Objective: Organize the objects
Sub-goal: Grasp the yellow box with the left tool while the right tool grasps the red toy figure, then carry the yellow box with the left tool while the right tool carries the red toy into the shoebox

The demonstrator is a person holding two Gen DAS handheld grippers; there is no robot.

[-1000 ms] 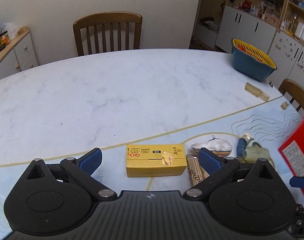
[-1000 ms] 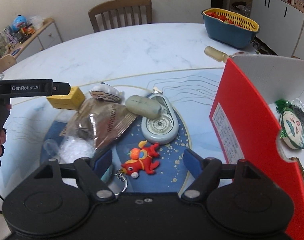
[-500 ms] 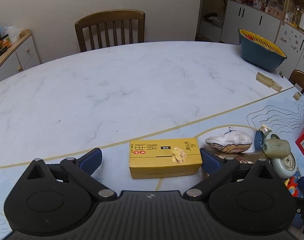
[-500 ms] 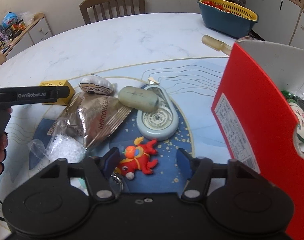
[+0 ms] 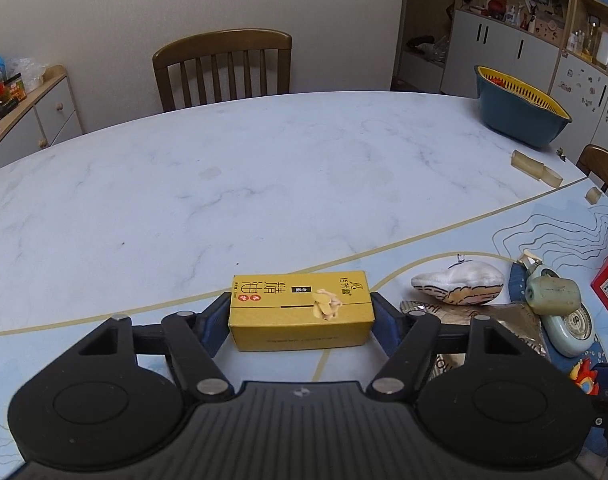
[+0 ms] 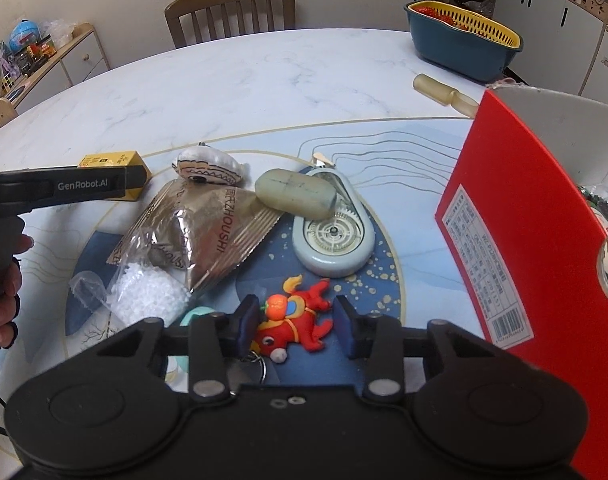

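My left gripper (image 5: 300, 320) is shut on a yellow box (image 5: 300, 314), one finger against each short end, on the table; the box also shows in the right wrist view (image 6: 116, 162) behind the left gripper's body. My right gripper (image 6: 294, 326) is partly closed around a red toy keychain (image 6: 294, 322) on the blue mat; its left pad touches the toy, the right pad stands a little apart. Beyond lie a foil snack bag (image 6: 208, 232), a white plush shell (image 6: 208, 168), a grey-blue tape dispenser (image 6: 332, 240) and a clear bag of white beads (image 6: 148, 294).
A red cardboard box (image 6: 544, 248) with items inside stands at the right. A blue and yellow basket (image 6: 460, 38) sits at the table's far right, with a tan cylinder (image 6: 444, 94) near it. A wooden chair (image 5: 224, 68) stands behind the table.
My left gripper moved forward and closed its fingers on the yellow box. My right gripper lowered toward the red toy and narrowed its fingers around it.
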